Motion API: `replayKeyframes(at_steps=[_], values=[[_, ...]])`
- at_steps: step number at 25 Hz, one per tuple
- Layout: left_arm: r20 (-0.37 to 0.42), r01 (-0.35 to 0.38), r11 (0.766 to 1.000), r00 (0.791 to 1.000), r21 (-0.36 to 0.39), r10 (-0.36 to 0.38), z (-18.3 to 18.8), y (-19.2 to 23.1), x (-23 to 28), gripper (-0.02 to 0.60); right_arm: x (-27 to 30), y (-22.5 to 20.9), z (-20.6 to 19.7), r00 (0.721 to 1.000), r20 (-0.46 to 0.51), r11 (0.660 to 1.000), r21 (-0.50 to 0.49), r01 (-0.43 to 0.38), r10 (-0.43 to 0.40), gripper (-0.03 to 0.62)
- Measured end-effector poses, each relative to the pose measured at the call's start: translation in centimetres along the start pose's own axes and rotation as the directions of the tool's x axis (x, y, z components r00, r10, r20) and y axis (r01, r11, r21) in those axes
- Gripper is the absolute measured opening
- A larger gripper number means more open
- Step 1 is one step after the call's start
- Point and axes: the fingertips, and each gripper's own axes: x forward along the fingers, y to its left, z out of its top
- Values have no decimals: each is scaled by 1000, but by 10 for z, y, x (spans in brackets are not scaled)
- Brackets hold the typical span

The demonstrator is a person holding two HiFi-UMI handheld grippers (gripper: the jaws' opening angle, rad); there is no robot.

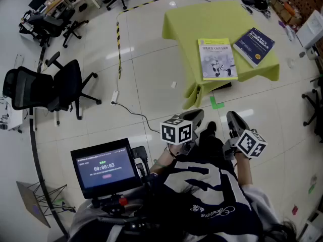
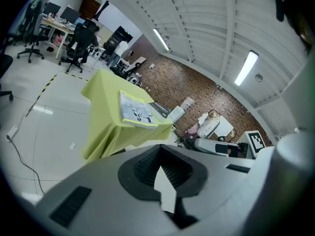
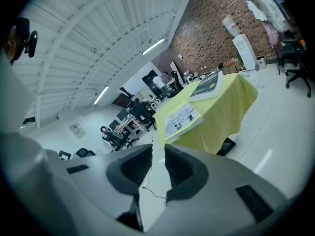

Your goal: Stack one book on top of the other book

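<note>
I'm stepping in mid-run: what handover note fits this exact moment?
Left gripper: shut, empty.
Right gripper: jaws slightly apart, empty.
Both are well short of the green-draped table.
White book and blue book lie flat side by side, apart, on it.
Done: nothing stacked.
Left: lift one book and set it on the other.

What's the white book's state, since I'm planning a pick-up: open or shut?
Shut: the white book lies flat on the table, front cover up.

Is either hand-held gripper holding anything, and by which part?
Nothing is held: left hand-held gripper shut, empty; right hand-held gripper slightly open, empty.
</note>
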Motion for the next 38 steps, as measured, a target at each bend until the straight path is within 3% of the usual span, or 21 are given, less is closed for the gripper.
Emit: replayKeyframes(at_steps=[5, 14, 21, 27, 28, 32, 38], values=[[-3, -17, 1000, 1000, 7, 17, 13, 12, 18, 4, 35, -41, 18, 1000, -29, 999, 37, 11, -10, 110], [20, -93, 994, 995, -56, 94, 43, 25, 72, 3, 100, -107, 55, 989, -148, 996, 86, -5, 18, 193], [6, -136, 987, 991, -79, 137, 53, 30, 109, 4, 155, -158, 72, 981, -187, 974, 226, 1, 42, 231], [1, -190, 973, 981, -132, 192, 55, 46, 130, 3, 192, -189, 73, 981, -180, 913, 407, 4, 76, 215], [1, -196, 971, 980, -138, 199, 55, 47, 128, 3, 192, -187, 72, 980, -181, 906, 424, -3, 88, 131], [11, -219, 956, 974, -193, 225, 53, 57, 121, 5, 184, -176, 75, 976, -160, 883, 465, -55, 145, 89], [21, -157, 941, 985, -299, 171, 41, 77, 145, 25, 169, -180, 74, 964, -177, 903, 415, -109, 198, 71]])
